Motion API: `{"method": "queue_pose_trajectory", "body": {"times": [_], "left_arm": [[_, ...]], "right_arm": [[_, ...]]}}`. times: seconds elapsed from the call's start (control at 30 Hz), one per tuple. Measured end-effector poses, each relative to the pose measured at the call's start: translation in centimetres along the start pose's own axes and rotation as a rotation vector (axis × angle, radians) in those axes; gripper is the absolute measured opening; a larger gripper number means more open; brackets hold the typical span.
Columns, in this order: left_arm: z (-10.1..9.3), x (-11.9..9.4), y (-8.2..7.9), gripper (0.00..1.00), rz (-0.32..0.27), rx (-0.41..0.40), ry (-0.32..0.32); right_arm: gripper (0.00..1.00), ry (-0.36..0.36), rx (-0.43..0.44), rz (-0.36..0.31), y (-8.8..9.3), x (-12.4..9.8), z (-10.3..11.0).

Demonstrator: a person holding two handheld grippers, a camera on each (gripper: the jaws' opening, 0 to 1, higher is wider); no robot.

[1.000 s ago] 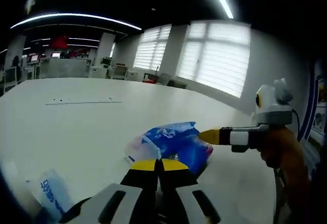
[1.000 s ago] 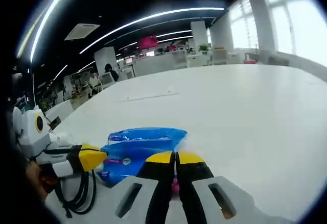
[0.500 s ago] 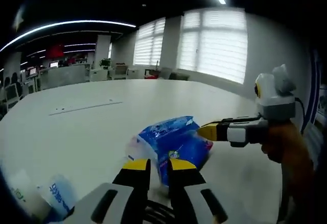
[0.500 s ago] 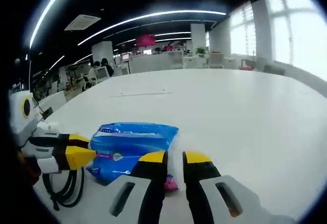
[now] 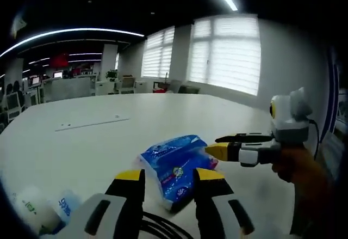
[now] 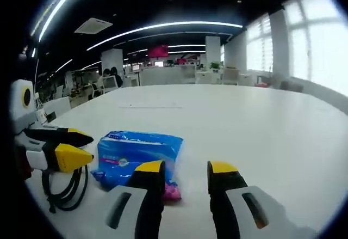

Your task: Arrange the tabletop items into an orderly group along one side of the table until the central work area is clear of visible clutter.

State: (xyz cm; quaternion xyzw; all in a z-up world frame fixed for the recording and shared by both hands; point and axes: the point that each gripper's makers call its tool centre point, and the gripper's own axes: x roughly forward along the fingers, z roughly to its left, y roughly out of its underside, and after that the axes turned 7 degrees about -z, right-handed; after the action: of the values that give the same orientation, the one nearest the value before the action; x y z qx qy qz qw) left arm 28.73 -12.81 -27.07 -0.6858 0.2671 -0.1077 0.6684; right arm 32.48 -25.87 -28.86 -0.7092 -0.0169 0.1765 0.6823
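so there's a big white table (image 5: 81, 141) in an open-plan office, and the main thing on it is a blue plastic packet (image 5: 174, 165) lying flat, looks like tissues or wipes with some pink at one end. in the left gripper view the left gripper (image 5: 166, 180) has its yellow-tipped jaws spread wide, with the packet sitting just beyond and between the tips, but nothing is actually clamped. the right gripper (image 5: 215, 151) pokes in from the right side of that view, held by a hand (image 5: 296, 168), and its yellow tips are right at the packet's edge; can't tell if they're touching it. in the right gripper view the right gripper (image 6: 187, 169) is also wide open and holding nothing, with the packet (image 6: 136, 153) just ahead of its left jaw, the pink end near that tip. the left gripper (image 6: 73, 149) comes in from the left there, tips parted and pointing at the packet, with a black cable (image 6: 62, 187) looped on the table under it. down in the lower left of the left gripper view there are a couple of small white wrapped packs (image 5: 38, 212) with blue print, well apart from the blue packet.
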Motion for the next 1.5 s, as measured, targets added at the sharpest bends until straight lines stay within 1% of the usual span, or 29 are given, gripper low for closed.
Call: {"method": "queue_pose_trajectory", "body": {"times": [0.03,0.1,0.27,0.37,0.4,0.47,0.5,0.57,0.67,0.7,0.73,0.77,0.8,0.83,0.9,1.0,1.03,1.1,1.17,1.2,1.27,1.37,1.4,1.43,1.5], "left_arm": [[0.0,0.0,0.0,0.38,0.005,0.007,0.002],[-0.1,-0.1,-0.3,0.4,-0.001,0.007,0.001],[0.2,-0.3,-0.6,0.44,-0.006,0.007,0.0],[0.6,-0.5,-0.9,0.45,-0.02,0.004,-0.008],[0.8,-0.6,-1.3,0.45,-0.036,0.009,-0.019],[1.0,-0.8,-2.0,0.47,-0.06,0.016,-0.021],[1.0,-1.0,-2.5,0.5,-0.077,0.016,-0.025],[1.4,-0.9,-3.4,0.55,-0.088,0.019,-0.026],[1.2,-1.2,-3.8,0.59,-0.102,0.029,-0.017],[1.0,-1.4,-3.8,0.61,-0.098,0.036,-0.016],[1.0,-1.5,-3.9,0.64,-0.102,0.035,-0.016],[0.7,-1.5,-3.9,0.66,-0.104,0.048,-0.001],[0.6,-1.5,-3.9,0.68,-0.1,0.05,0.008],[0.5,-1.5,-3.9,0.7,-0.096,0.053,0.017],[0.5,-1.6,-3.9,0.72,-0.082,0.042,0.03],[0.6,-2.0,-4.1,0.77,-0.102,0.039,0.035],[0.6,-2.2,-4.2,0.79,-0.112,0.039,0.036],[0.9,-2.4,-4.5,0.81,-0.112,0.041,0.037],[1.0,-2.5,-4.9,0.83,-0.127,0.047,0.042],[1.0,-2.5,-5.3,0.84,-0.141,0.048,0.045],[0.6,-2.5,-5.7,0.88,-0.178,0.059,0.052],[-0.4,-3.1,-5.7,0.93,-0.19,0.065,0.07],[-0.7,-3.1,-6.0,0.94,-0.199,0.065,0.091],[-0.9,-3.1,-6.4,0.96,-0.219,0.06,0.104],[-1.4,-3.5,-6.7,0.97,-0.228,0.056,0.124]], "right_arm": [[0.3,-0.013,-0.004,-0.01,0.0,0.0,0.2],[0.32,-0.017,-0.004,-0.012,0.2,-0.1,0.2],[0.39,-0.019,-0.006,-0.037,-0.1,-0.2,0.2],[0.45,-0.018,0.013,-0.068,-0.5,-0.1,0.1],[0.46,-0.017,0.013,-0.073,-0.6,-0.1,0.1],[0.47,-0.008,0.015,-0.082,-0.8,-0.1,0.0],[0.48,-0.013,-0.002,-0.086,-0.9,-0.1,0.0],[0.52,-0.021,0.0,-0.086,-0.9,0.0,0.2],[0.54,-0.029,-0.016,-0.092,-1.0,0.1,0.3],[0.55,-0.04,-0.034,-0.107,-1.2,0.0,0.6],[0.56,-0.052,-0.053,-0.138,-1.7,0.1,0.8],[0.57,-0.056,-0.041,-0.188,-2.5,-0.1,1.1],[0.59,-0.081,-0.031,-0.225,-3.2,-0.3,1.6],[0.63,-0.106,-0.021,-0.263,-3.8,-0.5,2.1],[0.7,-0.126,-0.004,-0.321,-4.9,-0.9,2.7],[0.71,-0.126,-0.019,-0.304,-4.9,-1.2,2.9],[0.71,-0.117,-0.04,-0.293,-4.9,-1.1,2.8],[0.72,-0.115,-0.048,-0.296,-4.9,-1.2,2.8],[0.76,-0.123,-0.039,-0.296,-5.0,-1.2,2.9],[0.77,-0.133,-0.015,-0.289,-5.0,-1.3,3.1],[0.81,-0.169,0.014,-0.293,-5.2,-1.5,3.9],[0.86,-0.172,-0.004,-0.287,-5.3,-1.7,4.3],[0.88,-0.176,-0.045,-0.3,-5.7,-1.9,4.5],[0.89,-0.176,-0.063,-0.3,-5.7,-2.0,4.5],[0.91,-0.185,-0.078,-0.297,-5.7,-2.1,4.8]]}}
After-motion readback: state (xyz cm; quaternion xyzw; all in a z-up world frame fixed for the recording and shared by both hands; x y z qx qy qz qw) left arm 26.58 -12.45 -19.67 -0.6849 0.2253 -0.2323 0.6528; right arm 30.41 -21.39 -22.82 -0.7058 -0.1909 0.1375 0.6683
